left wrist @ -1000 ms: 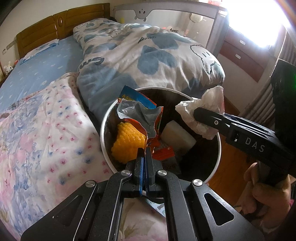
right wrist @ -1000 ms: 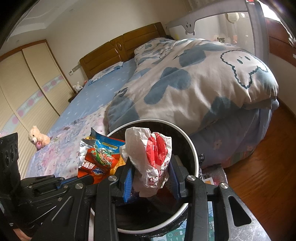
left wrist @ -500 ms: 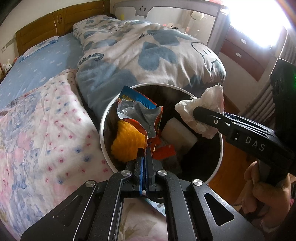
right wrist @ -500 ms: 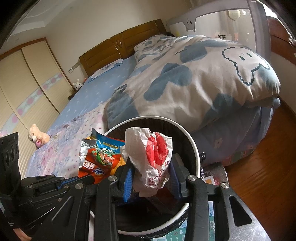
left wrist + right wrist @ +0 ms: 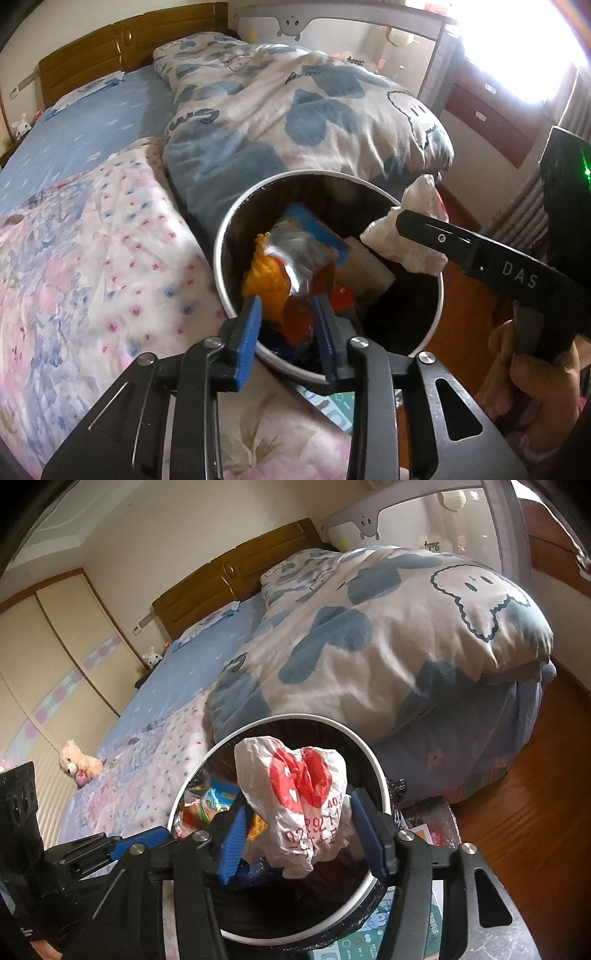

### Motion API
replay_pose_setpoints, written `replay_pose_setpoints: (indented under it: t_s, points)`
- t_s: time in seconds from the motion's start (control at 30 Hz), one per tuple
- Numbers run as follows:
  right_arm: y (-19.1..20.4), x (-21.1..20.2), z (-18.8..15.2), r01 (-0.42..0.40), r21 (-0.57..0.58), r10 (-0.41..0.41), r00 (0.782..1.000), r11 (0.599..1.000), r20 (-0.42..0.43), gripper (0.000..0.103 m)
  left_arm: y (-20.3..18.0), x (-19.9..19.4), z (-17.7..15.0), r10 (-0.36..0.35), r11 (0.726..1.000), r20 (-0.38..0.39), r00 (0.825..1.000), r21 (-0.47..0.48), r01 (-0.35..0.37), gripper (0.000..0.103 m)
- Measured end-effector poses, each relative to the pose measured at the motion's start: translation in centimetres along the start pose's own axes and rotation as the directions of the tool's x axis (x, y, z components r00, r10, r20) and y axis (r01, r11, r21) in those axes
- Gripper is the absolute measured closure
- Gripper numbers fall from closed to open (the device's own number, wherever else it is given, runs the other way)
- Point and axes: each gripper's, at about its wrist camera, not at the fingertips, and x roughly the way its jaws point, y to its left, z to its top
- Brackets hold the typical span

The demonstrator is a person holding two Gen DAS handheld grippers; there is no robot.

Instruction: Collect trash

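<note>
Nearly done: left gripper (image 5: pixel 286 325) just opening, snack wrapper (image 5: pixel 299 251) dropping into bin (image 5: pixel 221 258) at centre; right gripper (image 5: pixel 299 834) opening round crumpled bag (image 5: pixel 299 805), barely gripped.

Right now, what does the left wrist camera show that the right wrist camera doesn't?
Only the left wrist view shows a hand gripping the right claw, the bright window and a white block inside the bin.

Only the right wrist view shows the red print on the crumpled wrapper, a teddy bear and the wardrobe doors.

Both show the white-rimmed bin, the snack packet in it, the blue-and-white duvet and the wooden headboard.
</note>
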Motion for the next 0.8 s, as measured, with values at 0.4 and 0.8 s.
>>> replay_pose_setpoints:
  t_s: [0.4, 0.8]
  points:
    - [1.2, -0.8, -0.8, -0.047, 0.007, 0.047, 0.999, 0.999, 0.005, 0.038, 2.5, -4.0, -3.4, 0.004, 0.994, 0.057, 0.998, -0.106, 0.002, 0.061]
    - [3.7, -1.8, -2.2, -0.072, 0.008, 0.072, 0.997, 0.997, 0.017, 0.032, 5.6, -8.2, -6.7, 0.047, 0.982, 0.116, 0.992, -0.188, -0.024, 0.059]
